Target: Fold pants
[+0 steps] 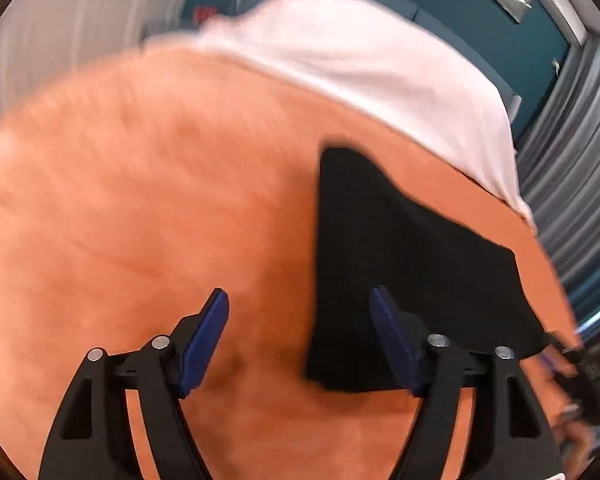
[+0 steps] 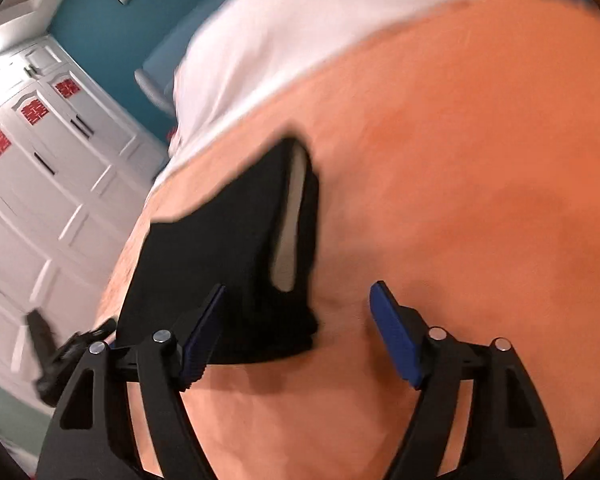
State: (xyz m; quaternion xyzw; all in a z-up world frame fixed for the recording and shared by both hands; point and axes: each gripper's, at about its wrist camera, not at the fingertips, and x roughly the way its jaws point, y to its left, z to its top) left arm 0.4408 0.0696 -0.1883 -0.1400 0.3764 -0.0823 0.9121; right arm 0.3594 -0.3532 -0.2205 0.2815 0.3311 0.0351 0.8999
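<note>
Black pants (image 1: 404, 264) lie folded into a compact shape on an orange bed cover (image 1: 140, 200). My left gripper (image 1: 300, 320) is open and empty, hovering above the pants' left edge. In the right wrist view the pants (image 2: 228, 264) show a grey inner lining (image 2: 290, 224) at an opening. My right gripper (image 2: 298, 316) is open and empty, above the pants' right edge. Both views are motion-blurred.
A white sheet (image 1: 360, 64) covers the bed's far end. White cabinet doors (image 2: 52, 168) stand left in the right wrist view; a teal wall (image 1: 460, 4) and grey curtain (image 1: 580, 168) lie beyond. The other gripper (image 2: 56, 356) shows at the left.
</note>
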